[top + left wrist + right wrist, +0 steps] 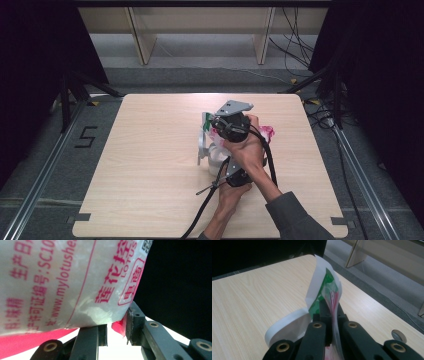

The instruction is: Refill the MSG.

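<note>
From above, the light wooden bench has both hands bunched together a bit right of its middle. The right tongs sit farther from the person, with the grey three-cornered plate on top, and the left tongs sit nearer, under the right hand. The left hand comes up from the bottom edge. Between them is the white plastic bag with red print, held up off the bench, plus a curl of white paper strip with a green patch on its left side. Can't really read either pair of jaws from up here.

Left gripper view: the bag is right up against the camera, white with red lettering and a red band along the bottom edge. The left tongs have their jaws a little apart, with a red corner of the bag sitting in the gap. I can't tell if the pads actually pinch it.

Right gripper view: the right tongs are clamped together on a thin clear edge of the bag, which stands up from the jaws. The white strip with green curls up just beside it and loops down to the left. There's also a small round silver coin-like disc lying on the bench near its right edge.
</note>
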A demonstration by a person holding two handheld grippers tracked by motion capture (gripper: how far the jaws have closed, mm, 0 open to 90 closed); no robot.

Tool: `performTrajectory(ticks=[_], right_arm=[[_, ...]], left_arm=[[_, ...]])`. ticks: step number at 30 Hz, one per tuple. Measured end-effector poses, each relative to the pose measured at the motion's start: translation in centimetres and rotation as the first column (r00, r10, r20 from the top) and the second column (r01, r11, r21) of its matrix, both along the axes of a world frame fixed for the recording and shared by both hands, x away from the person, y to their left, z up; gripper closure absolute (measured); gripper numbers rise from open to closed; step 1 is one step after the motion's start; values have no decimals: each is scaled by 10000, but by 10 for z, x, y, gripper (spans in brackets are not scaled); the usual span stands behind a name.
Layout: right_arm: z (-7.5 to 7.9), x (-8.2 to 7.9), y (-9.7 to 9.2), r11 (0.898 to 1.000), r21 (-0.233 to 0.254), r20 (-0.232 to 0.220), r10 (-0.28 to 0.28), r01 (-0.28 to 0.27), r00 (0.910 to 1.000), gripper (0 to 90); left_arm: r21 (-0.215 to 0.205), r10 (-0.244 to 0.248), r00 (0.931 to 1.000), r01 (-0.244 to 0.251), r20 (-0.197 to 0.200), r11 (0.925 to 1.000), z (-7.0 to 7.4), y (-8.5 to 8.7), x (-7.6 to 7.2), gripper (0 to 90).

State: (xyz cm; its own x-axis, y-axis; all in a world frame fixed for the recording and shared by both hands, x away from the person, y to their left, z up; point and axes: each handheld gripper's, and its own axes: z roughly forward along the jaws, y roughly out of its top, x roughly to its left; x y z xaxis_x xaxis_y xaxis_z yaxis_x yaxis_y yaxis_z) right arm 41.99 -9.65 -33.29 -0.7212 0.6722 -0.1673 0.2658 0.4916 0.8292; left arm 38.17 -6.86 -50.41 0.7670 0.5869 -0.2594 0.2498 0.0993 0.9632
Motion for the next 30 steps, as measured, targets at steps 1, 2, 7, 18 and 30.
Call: performTrajectory(ticks=[1, 2, 7, 18, 30], right_arm=[[-1, 0, 1, 10000, 65, 73, -69, 69, 9999, 900], [0, 0, 1, 10000, -36, 19, 16, -15, 10000, 900], [1, 0, 1, 10000, 78, 39, -26, 26, 10000, 900], [4, -1, 1, 10000, 20, 33, 8, -8, 10000, 900], [4, -1, 3, 9999, -113, 117, 73, -72, 9999, 900]], left_arm=[[-2, -9, 10000, 9, 5, 10000, 0, 0, 0, 735], [16, -7, 10000, 7, 5, 10000, 0, 0, 0, 735], [59, 10, 10000, -11, 87, 10000, 2, 1, 1, 735], [249, -195, 9989, 184, 423, 9995, 3, 3, 2, 733], [108, -108, 9995, 105, 286, 9999, 3, 2, 1, 732]])
